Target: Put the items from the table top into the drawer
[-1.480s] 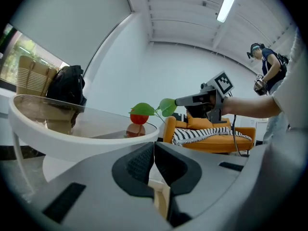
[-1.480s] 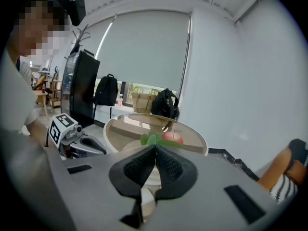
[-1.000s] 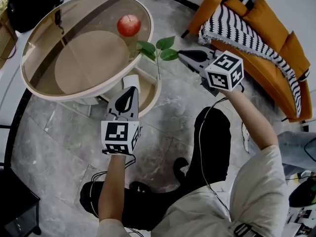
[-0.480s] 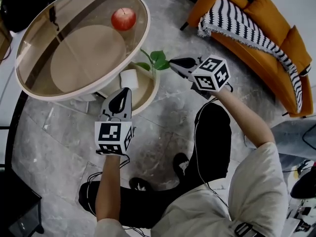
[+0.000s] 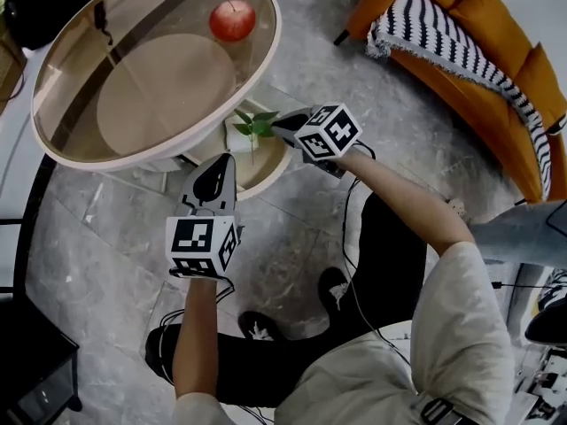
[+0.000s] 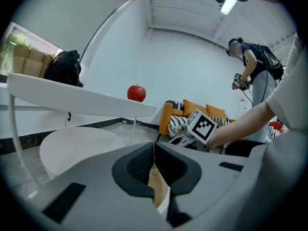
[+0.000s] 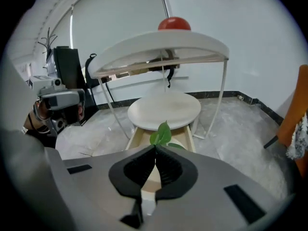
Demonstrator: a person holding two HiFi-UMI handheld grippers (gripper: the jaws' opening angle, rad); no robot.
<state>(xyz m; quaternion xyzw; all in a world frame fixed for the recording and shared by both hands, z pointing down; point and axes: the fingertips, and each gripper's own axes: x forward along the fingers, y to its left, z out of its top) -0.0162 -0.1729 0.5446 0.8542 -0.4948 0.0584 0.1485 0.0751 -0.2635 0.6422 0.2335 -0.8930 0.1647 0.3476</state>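
Right tool (image 5: 278, 122) pinching leaf sprig (image 5: 254, 123), angled down

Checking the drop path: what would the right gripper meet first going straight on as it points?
Probably the open pale wooden drawer; the right gripper, shut on a green leafy sprig, aims into it. Depth is unclear.

The round table top (image 5: 151, 25) is glossy tinted glass with a matt cream rim, and the apple (image 5: 232, 19) has a shiny red skin. The drawer (image 5: 280, 161) looks like pale, matt wood, and the floor (image 5: 106, 228) like polished grey stone. The left gripper (image 5: 220, 159) and right gripper (image 5: 278, 122) are matt grey plastic with ribbed black pads (image 7: 168, 170); the leaf sprig (image 7: 162, 133) is smooth green.
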